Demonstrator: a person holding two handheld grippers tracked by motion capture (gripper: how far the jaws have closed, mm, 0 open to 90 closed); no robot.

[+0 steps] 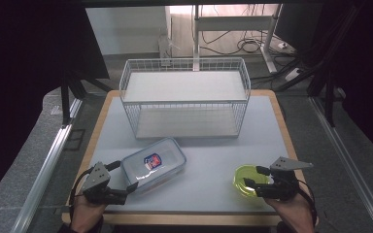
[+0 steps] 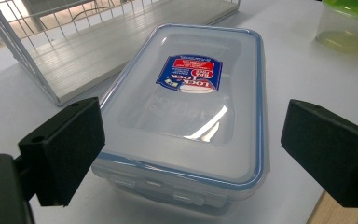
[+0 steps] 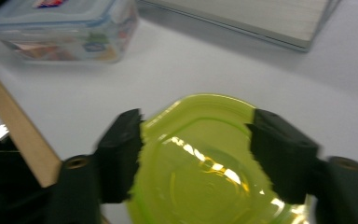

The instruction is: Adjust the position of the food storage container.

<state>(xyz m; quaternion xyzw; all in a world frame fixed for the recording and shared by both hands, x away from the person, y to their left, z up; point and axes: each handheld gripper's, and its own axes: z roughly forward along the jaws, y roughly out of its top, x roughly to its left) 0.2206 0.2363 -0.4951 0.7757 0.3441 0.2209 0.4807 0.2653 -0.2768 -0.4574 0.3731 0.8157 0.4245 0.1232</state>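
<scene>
White tabletop (image 1: 209, 170): left gripper (image 1: 125, 177) gapes astride the clear box (image 1: 153, 164); right gripper (image 1: 255, 179) clasps the green-lidded tub (image 1: 245, 180).

A pale grey mat (image 1: 209, 160) is lying across a wood-edged table (image 1: 278, 104). Around it, grey floor (image 1: 39, 131) is stretching away — a metal rail (image 1: 48, 165) is running along it at nine o'clock, another (image 1: 349, 160) at three. At twelve o'clock a white desk frame (image 1: 233, 22) is standing against brighter light, cables (image 1: 247, 46) trailing beneath — and black drapes (image 1: 24, 58) are darkening both sides.
</scene>
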